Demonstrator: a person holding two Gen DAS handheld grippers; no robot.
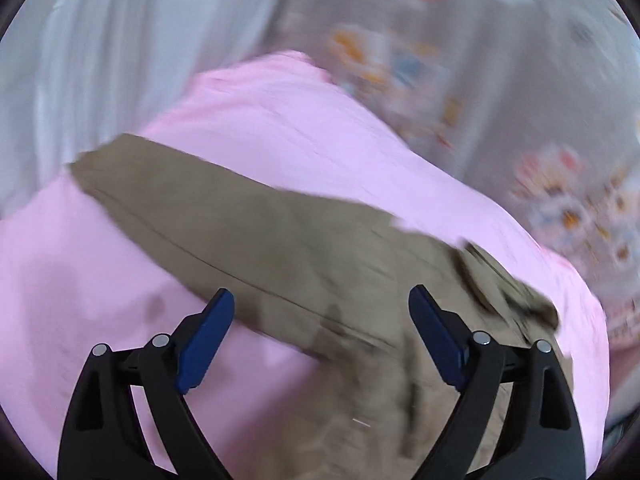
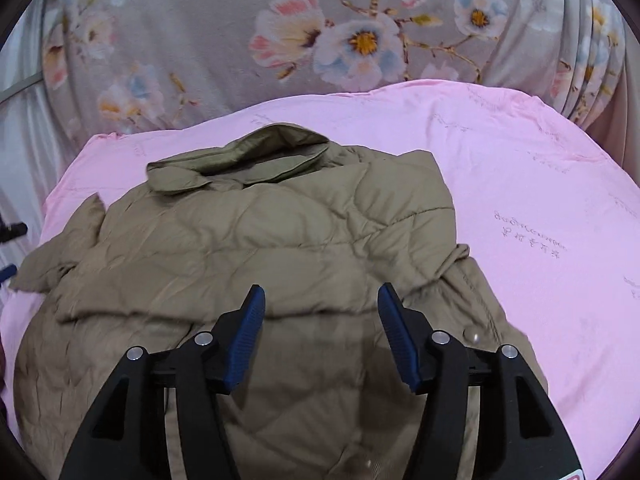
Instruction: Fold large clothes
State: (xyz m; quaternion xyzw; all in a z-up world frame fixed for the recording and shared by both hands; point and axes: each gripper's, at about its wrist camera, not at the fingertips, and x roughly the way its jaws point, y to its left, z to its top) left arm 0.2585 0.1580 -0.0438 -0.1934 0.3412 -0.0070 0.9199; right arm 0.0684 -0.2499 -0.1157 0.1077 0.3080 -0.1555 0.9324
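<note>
From the left wrist camera, the left gripper [image 1: 321, 300] has its blue-padded fingers spread wide apart with nothing between them. The picture is smeared by motion blur. Under and ahead of the fingers lies a khaki quilted jacket [image 1: 256, 232], seen here as a long band running from about ten o'clock down to four o'clock, with more of its cloth bunched at five o'clock below the right-hand finger. The jacket rests on a pink sheet [image 1: 300, 132] that fills the middle and the seven-to-nine o'clock side. Beyond the sheet, from twelve to three o'clock, is a grey floral bedcover [image 1: 400, 60]; at ten to eleven o'clock hangs a pale curtain [image 1: 100, 60].

From the right wrist camera, the right gripper [image 2: 321, 296] also stands with its fingers well apart, gripping nothing, hovering over the jacket [image 2: 280, 232]. The garment lies spread across the centre, its collar [image 2: 244, 156] at twelve o'clock, a sleeve [image 2: 64, 248] trailing out to nine o'clock, and a front edge with a snap button [image 2: 472, 335] near four o'clock. The pink sheet [image 2: 540, 200] surrounds it, widest from one to four o'clock, with faint embroidered lettering. The floral bedcover [image 2: 240, 40] fills the top. At nine o'clock a dark tip of the other gripper [image 2: 14, 230] shows at the frame's edge.
</note>
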